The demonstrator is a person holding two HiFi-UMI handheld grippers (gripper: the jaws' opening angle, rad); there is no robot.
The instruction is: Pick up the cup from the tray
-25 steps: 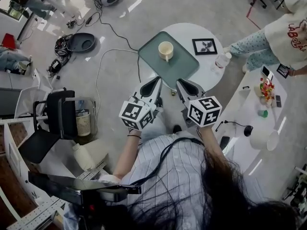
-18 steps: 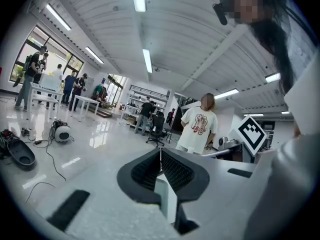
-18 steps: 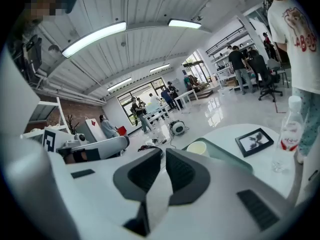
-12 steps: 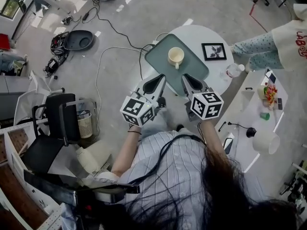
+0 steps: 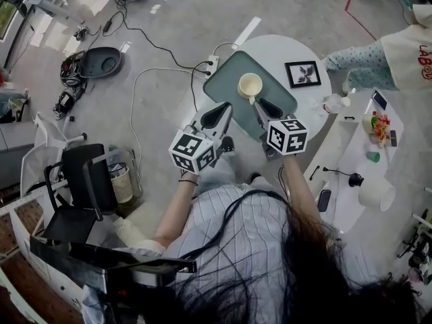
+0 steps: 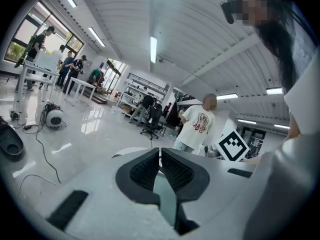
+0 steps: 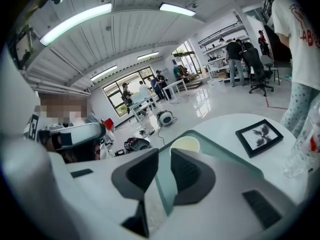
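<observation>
With your right gripper (image 5: 262, 104) pressed shut near the cream cup (image 5: 250, 86) upright on the green tray (image 5: 228, 79), spread its jaws first, then straddle the rim and close gently.

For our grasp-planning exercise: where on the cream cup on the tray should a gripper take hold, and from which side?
Probably its handle, approached from the person's side: the cup stands upright on the tray, its handle jutting that way.

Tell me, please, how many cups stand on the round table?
1. The cream cup stands upright near the middle of the green tray, just beyond the right hand-held gripper. It covers part of the tray, so another could be hidden.
</observation>
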